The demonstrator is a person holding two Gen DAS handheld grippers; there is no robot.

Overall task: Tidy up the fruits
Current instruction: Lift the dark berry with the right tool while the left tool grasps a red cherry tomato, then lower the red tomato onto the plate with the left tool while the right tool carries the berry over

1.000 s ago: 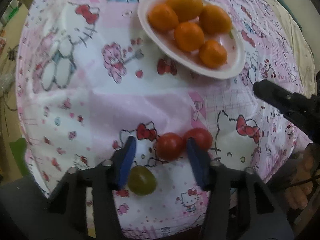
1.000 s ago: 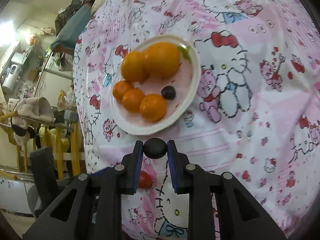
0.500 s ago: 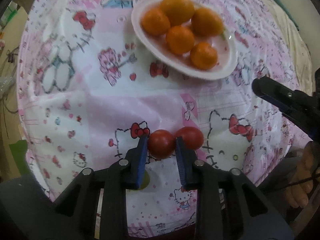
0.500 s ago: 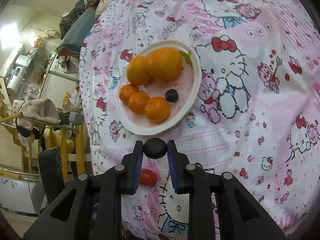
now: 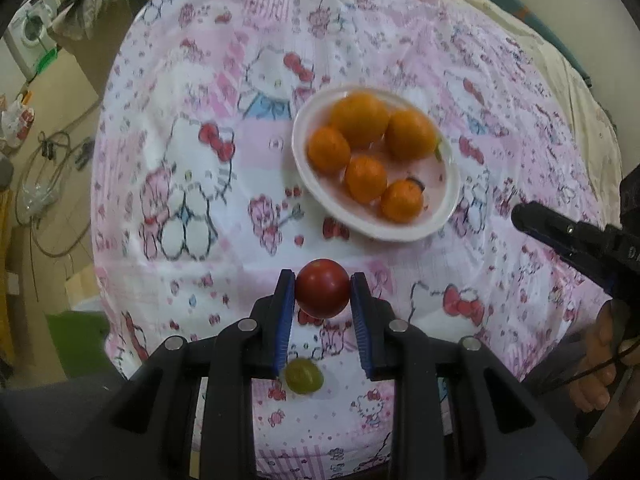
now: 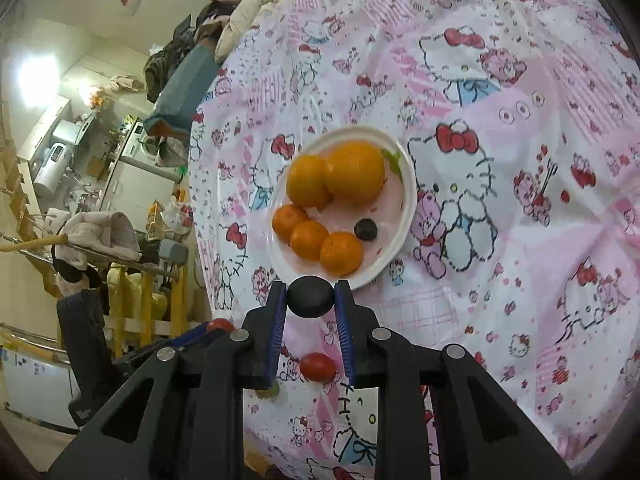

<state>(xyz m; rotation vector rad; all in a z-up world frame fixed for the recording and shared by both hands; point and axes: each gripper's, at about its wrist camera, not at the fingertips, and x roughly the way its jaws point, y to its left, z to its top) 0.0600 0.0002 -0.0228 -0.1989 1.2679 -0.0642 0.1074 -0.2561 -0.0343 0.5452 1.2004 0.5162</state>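
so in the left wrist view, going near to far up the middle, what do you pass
green grape on the cloth → red tomato pinched in the left gripper → white plate of oranges

A desk [image 6: 520,184] is covered by a pink and white cartoon-cat cloth [image 5: 192,184] that hangs over its edges. Toward the middle of the desk sits a white plate [image 6: 404,216] holding five oranges [image 6: 354,172] and one small dark fruit [image 6: 365,229]. Near the desk's near edge, directly on the cloth, lie a small red tomato [image 6: 317,367] and, just beside it, a green grape [image 5: 304,376].
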